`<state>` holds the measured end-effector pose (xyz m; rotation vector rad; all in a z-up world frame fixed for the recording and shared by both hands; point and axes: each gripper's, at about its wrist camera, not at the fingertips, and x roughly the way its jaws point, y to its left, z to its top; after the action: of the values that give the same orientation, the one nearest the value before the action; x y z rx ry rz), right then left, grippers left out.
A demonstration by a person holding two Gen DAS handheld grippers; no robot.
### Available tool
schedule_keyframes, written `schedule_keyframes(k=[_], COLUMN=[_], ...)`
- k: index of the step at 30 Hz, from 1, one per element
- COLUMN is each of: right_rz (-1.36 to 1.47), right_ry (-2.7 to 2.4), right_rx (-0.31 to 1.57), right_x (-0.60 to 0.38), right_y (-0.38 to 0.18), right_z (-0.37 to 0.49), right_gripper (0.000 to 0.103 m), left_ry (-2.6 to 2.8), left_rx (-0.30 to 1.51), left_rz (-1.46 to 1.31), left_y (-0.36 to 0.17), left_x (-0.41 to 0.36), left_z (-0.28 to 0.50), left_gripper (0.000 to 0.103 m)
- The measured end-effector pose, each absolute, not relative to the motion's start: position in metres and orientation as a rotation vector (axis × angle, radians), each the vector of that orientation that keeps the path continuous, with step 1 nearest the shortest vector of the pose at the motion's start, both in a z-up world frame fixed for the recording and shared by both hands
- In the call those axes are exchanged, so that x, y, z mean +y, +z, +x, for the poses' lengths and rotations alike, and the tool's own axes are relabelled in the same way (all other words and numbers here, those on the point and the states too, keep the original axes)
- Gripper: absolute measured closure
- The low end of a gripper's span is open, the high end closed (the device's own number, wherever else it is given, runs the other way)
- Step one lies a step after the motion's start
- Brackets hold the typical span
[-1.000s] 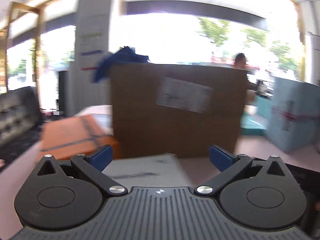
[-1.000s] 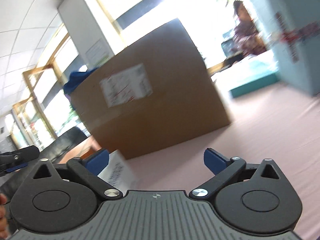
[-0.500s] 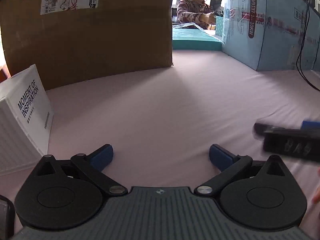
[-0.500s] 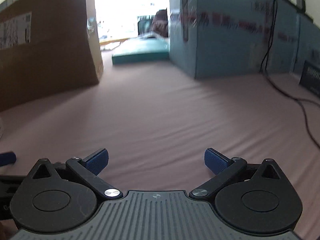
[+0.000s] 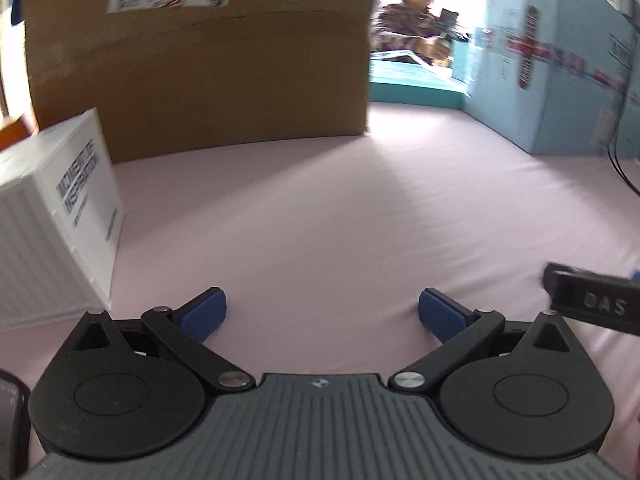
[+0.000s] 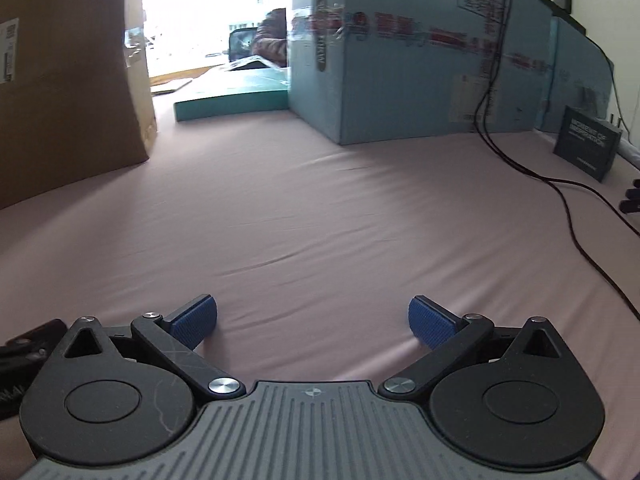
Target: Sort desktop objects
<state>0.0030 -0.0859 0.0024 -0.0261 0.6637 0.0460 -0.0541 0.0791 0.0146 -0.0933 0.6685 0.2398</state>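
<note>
Nearest, we are seeing the left gripper (image 5: 322,312) and right gripper (image 6: 313,318) both spread wide and empty above the pink tabletop (image 6: 320,220). Left, a white box (image 5: 56,216) is running off frame; right, a black box (image 6: 587,142) is standing by a cable (image 6: 576,216). Beyond, a cardboard carton (image 5: 200,60) is partly hiding a seated person (image 5: 416,20).

Within the last second I swung both tools down from the big brown cardboard box (image 5: 200,56) to the pink cloth-covered table (image 6: 320,216). My left gripper (image 5: 322,312) came nearer the white ribbed box with dark lettering (image 5: 60,216), and my right gripper (image 6: 312,320) turned toward the light blue carton (image 6: 420,60).
</note>
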Motion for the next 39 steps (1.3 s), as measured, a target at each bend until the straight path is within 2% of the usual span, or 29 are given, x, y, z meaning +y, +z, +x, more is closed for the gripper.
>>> schedule_keyframes(k=[13,39], right_rz=[-0.063,-0.028], right_ry=[0.064,0.047], right_rx=[0.669,0.665], right_x=[-0.079,-0.077], right_y=[0.001,0.001], right_z=[0.006,0.010], right_gripper=[0.000,0.000], left_ry=[0.312,0.304], left_rx=[0.681,0.667], left_rz=[-0.088,-0.114], left_y=[0.014,0.014], left_x=[0.072,0.075], left_z=[-0.030,-0.035], left_gripper=[0.000,0.000])
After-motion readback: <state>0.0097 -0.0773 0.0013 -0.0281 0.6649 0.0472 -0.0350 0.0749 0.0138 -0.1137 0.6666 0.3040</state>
